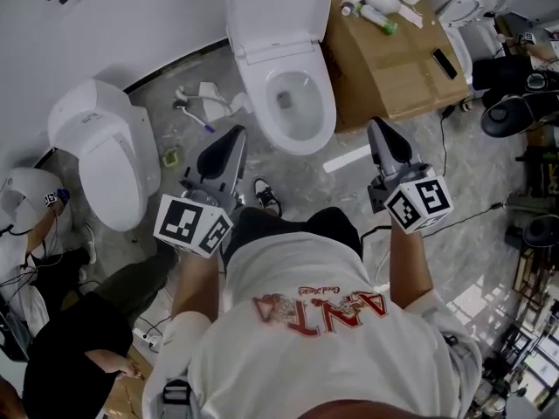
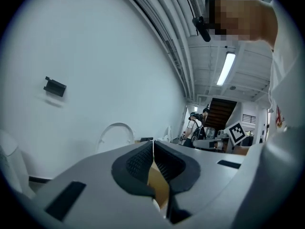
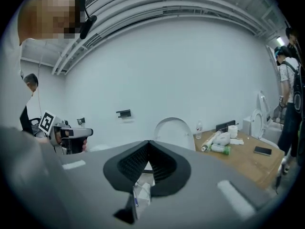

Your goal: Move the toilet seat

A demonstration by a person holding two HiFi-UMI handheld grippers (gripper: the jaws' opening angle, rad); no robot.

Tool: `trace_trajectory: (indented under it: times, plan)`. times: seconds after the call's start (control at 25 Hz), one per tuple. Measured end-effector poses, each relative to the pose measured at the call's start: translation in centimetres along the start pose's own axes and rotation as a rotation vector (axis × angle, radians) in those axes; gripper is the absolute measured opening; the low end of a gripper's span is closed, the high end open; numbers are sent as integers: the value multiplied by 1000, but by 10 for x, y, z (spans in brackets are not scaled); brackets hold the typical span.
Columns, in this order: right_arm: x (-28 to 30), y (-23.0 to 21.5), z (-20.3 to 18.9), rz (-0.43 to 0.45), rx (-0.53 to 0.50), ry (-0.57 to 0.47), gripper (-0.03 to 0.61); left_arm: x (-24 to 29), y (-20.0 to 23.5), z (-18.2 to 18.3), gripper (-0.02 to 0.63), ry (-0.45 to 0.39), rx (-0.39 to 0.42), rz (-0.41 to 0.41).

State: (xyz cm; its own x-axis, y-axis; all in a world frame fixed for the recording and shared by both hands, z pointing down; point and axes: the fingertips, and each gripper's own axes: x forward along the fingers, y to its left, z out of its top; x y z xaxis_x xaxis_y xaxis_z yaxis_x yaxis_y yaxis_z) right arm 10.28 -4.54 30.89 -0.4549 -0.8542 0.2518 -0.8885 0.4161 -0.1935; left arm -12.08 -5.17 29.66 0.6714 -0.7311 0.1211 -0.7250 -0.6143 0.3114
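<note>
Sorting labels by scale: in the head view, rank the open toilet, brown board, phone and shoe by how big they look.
Largest: open toilet and brown board, too alike to split.
Next: shoe.
Smallest: phone, only slightly.

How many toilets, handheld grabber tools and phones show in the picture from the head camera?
Toilets: 3 (middle toilet, left toilet, far-right toilet)
Grabbers: 2 (left gripper, right gripper)
Phone: 1
Total: 6

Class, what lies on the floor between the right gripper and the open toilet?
A white strip lies on the floor between right gripper and toilet; head view shows it.
</note>
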Motion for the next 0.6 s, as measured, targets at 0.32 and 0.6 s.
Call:
trace_trajectory:
  times: [0.32, 0.6]
  plan:
    - [58, -17, -23, 4, 21, 68, 3, 15, 53, -18, 15, 26, -33, 106]
    - [86, -64, -71, 34, 85, 139, 5, 51, 60, -69, 17, 102, -105, 159]
